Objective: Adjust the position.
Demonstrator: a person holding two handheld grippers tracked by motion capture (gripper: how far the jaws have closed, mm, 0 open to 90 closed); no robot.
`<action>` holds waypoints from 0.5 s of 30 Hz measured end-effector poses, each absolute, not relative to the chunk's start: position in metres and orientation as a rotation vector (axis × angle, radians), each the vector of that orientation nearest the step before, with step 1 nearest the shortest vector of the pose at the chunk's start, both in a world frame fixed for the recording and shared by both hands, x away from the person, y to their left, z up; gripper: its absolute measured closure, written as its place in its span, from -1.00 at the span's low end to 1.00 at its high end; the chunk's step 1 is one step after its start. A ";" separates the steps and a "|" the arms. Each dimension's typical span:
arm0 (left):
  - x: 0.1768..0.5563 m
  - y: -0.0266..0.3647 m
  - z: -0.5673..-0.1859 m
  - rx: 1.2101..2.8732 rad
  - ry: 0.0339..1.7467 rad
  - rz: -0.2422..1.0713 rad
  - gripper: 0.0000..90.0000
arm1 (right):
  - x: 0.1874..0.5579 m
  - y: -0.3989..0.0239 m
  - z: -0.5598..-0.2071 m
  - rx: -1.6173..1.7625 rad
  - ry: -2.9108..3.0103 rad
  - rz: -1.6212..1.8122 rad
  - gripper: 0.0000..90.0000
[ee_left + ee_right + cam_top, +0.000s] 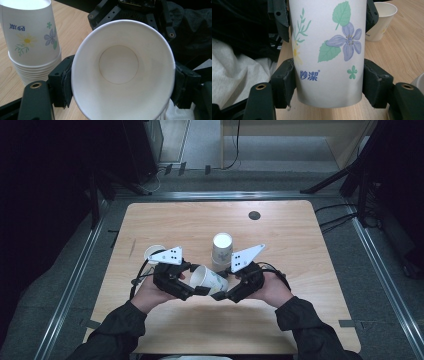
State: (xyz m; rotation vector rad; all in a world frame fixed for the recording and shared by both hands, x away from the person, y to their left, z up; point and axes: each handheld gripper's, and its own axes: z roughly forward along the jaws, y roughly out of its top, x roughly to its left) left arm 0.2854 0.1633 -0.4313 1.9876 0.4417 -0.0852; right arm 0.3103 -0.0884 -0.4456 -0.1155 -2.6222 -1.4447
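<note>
A: Nearest thing?
B: Paper cup (209,280), on its side above the counter (300,270), between both grippers; right gripper (223,295) jaws pinch its base end; left gripper (201,290) jaws pinch its rim, squeezed oval.
A: Farther back?
B: Cup stack (222,251), upside down; single cup (153,253) at left.

Bare desk (280,227) open to the right and far side, upside-down cup stack (222,251) just behind the held cup (209,279), single cup (153,253) blocking the left, near strip free.
</note>
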 end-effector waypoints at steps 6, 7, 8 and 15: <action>0.287 0.164 -0.432 2.001 0.446 -0.086 -0.43 | 0.311 -0.087 -0.447 -0.140 -2.621 -1.412 -0.24; 0.287 0.164 -0.432 2.003 0.446 -0.085 -0.42 | 0.311 -0.087 -0.447 -0.141 -2.620 -1.410 -0.24; 0.286 0.164 -0.432 2.006 0.447 -0.080 -0.41 | 0.311 -0.087 -0.447 -0.145 -2.618 -1.410 -0.26; 0.287 0.170 -0.430 1.996 0.461 -0.058 -0.41 | 0.308 -0.087 -0.452 -0.130 -2.703 -1.377 -0.52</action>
